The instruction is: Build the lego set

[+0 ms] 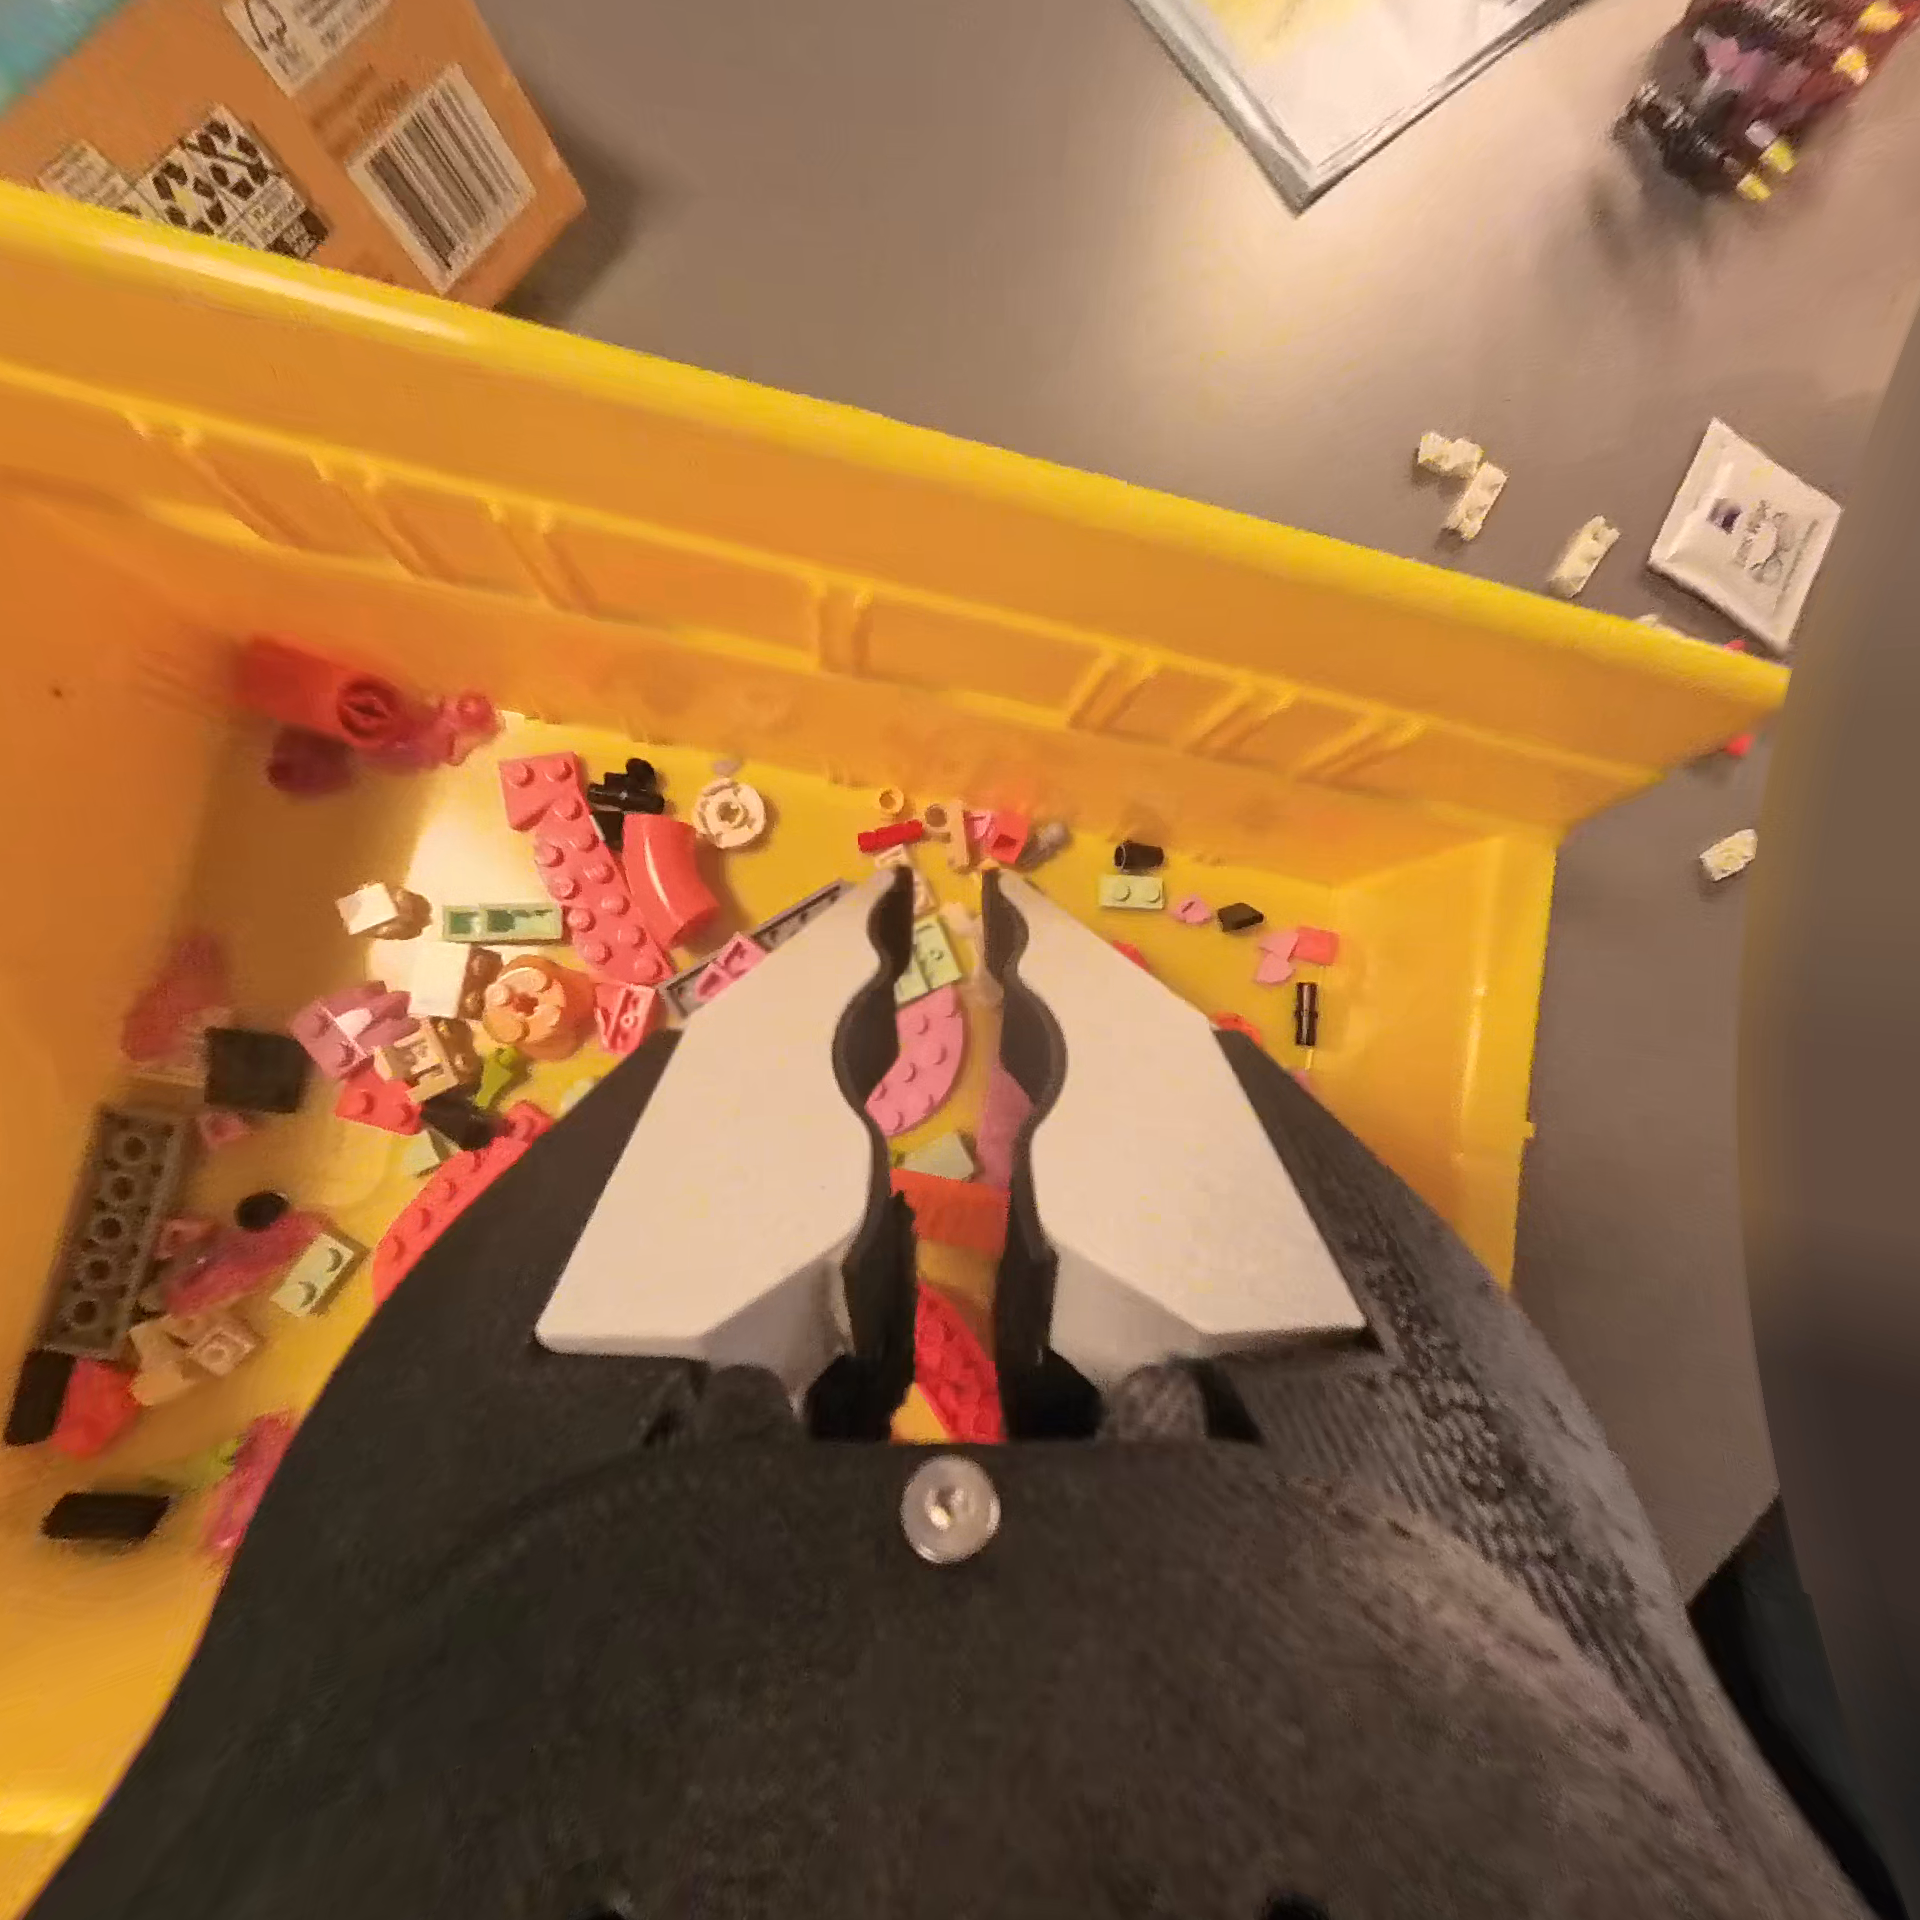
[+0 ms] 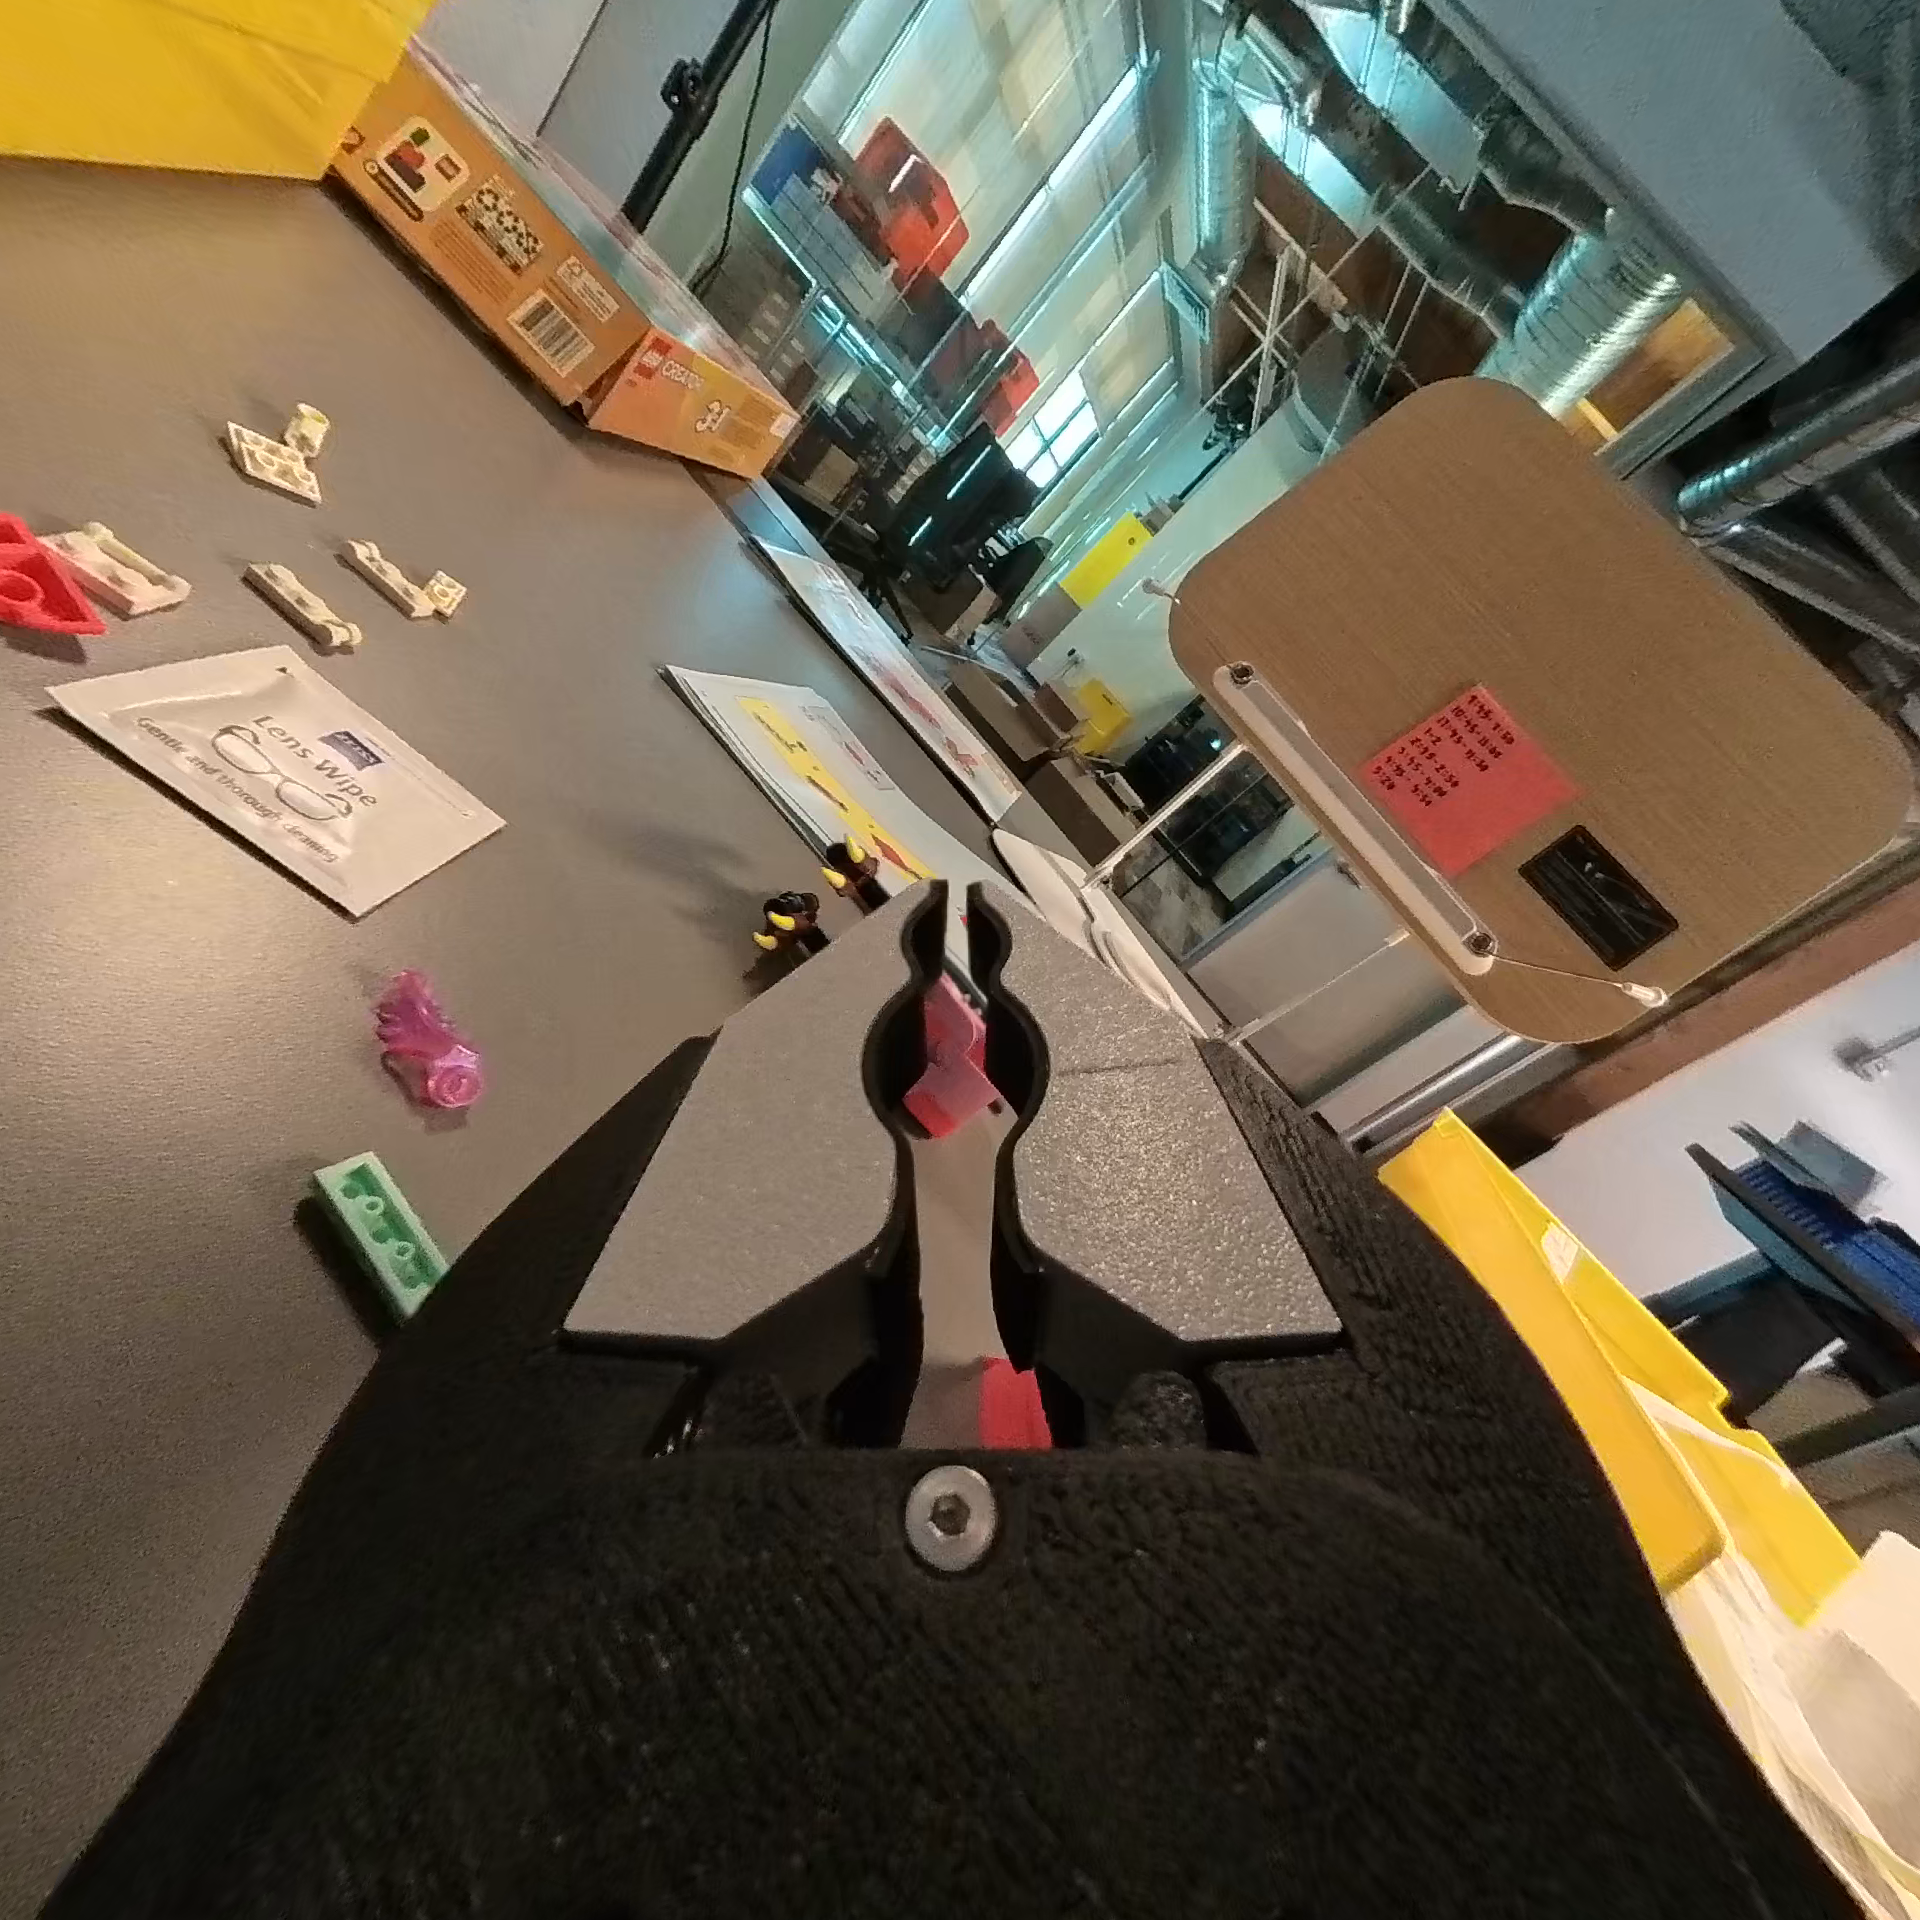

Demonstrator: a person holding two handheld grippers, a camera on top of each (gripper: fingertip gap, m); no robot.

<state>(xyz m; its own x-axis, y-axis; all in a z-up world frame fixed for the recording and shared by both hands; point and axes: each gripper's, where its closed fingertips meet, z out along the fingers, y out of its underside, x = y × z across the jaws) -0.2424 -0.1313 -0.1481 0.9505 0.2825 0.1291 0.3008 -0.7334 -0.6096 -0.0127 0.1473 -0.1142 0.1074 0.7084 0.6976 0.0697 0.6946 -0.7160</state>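
My left gripper [image 1: 948, 883] points down into a yellow bin [image 1: 935, 540] of loose bricks. Its fingertips stand apart and press on nothing. Through the gap I see a light green tile [image 1: 930, 961] and a pink curved plate [image 1: 925, 1049] on the bin floor. A cluster of small red, tan and pink pieces [image 1: 966, 831] lies just beyond the tips. My right gripper [image 2: 956, 894] hovers over the grey table [image 2: 582, 644], its tips almost together. A pink piece [image 2: 945, 1070] sits clamped between its fingers, behind the tips.
On the table are a cardboard box [image 2: 540, 281], a booklet [image 2: 821, 769], a dark model with yellow horns [image 2: 800, 920], a wipe sachet [image 2: 281, 769], white pieces [image 2: 301, 603], a purple clear piece [image 2: 426, 1039] and a green plate [image 2: 379, 1231]. Another yellow bin [image 2: 1558, 1351] stands right. About 35 centimeters separates my left fingertips from my right.
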